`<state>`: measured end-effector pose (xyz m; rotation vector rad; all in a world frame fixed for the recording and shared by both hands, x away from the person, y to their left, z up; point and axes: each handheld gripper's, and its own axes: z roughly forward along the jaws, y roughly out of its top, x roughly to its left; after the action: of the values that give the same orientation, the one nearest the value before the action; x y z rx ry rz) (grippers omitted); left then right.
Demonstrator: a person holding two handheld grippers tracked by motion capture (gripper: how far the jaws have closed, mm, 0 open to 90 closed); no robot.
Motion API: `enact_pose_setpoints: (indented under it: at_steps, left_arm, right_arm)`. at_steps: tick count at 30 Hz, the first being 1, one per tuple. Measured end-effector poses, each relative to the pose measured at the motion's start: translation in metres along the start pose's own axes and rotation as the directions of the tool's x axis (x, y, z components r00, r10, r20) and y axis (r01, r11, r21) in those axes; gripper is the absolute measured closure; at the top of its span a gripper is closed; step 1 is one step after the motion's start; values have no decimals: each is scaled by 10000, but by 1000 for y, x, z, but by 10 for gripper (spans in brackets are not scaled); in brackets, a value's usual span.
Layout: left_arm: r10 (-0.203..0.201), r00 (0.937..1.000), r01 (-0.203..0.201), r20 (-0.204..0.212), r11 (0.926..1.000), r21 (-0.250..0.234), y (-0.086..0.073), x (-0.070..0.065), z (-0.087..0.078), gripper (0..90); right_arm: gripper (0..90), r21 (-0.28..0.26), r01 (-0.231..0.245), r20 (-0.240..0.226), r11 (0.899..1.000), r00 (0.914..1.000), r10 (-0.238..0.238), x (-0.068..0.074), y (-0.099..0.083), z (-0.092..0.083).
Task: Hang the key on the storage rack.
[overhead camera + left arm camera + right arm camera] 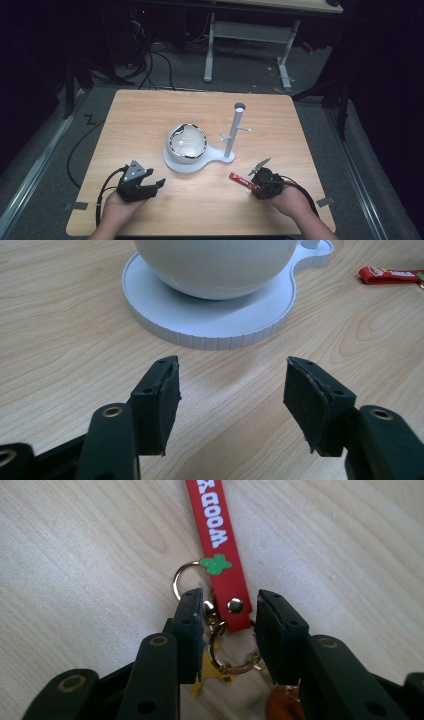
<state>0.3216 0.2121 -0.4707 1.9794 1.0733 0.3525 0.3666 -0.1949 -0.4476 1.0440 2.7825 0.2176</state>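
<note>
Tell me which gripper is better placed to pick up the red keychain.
The right gripper. Its open jaws already straddle the rivet end of the red keychain, which lies flat on the table. The left gripper is open over bare wood, facing the white bowl, with the keychain far off to its side.

On your table [150, 115] stood one white bowl [186, 143], one white stand [233, 132] and one red keychain [240, 181]. You held two grippers, left [156, 184] and right [253, 184].
</note>
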Motion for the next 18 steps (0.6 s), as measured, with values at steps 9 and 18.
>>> enact_pose_setpoints:
  at_steps: [9, 18]
  left_arm:
    - [21, 10000, -21, 50, 10000, 1, 1, 0, 1, 397]
    - [-12, 10000, 12, 96, 10000, 17, 1, -1, 2, 397]
  right_arm:
    - [692, 829, 516, -118, 9952, 9986, -508, -3, 21, 3]
    - [762, 899, -325, -58, 9954, 9994, 332, -21, 23, 2]
